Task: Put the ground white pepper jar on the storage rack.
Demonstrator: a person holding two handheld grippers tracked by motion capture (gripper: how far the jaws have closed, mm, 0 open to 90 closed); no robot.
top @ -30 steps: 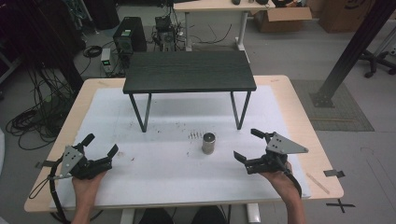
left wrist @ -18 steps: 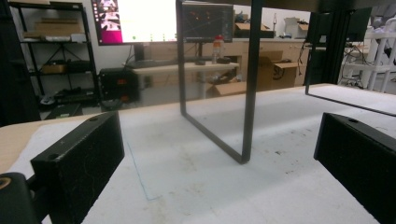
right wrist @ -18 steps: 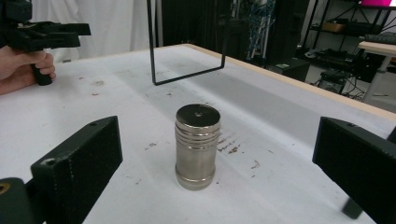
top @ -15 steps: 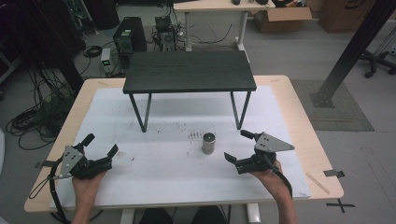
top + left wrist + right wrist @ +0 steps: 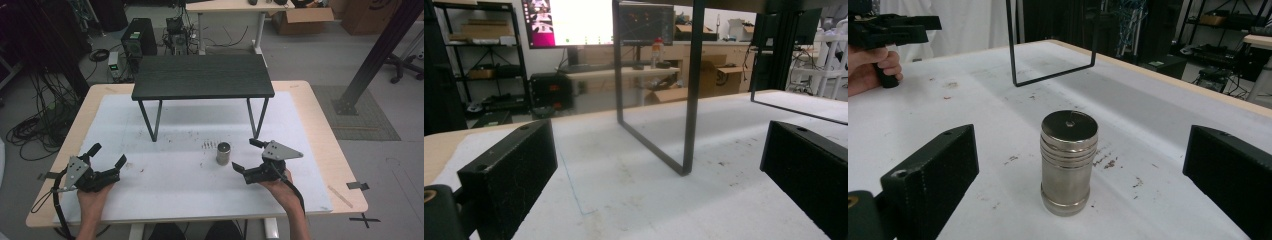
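Observation:
A ridged metal cylinder stands upright on the white mat, just in front of the small black table. My right gripper is open, low over the mat and just right of the cylinder, with its jaws pointing at it. In the right gripper view the cylinder stands a little ahead of the two black fingers, centred on the gap and touching neither. My left gripper is open near the front left of the mat, and its fingers hold nothing.
The black table's thin metal legs stand ahead of the left gripper, and another leg loop stands behind the cylinder. The left hand and its gripper appear far off in the right gripper view. Small dark specks lie by the cylinder.
My right gripper has moved left and turned toward the cylinder, closing the distance to it. The left gripper and the cylinder have stayed put.

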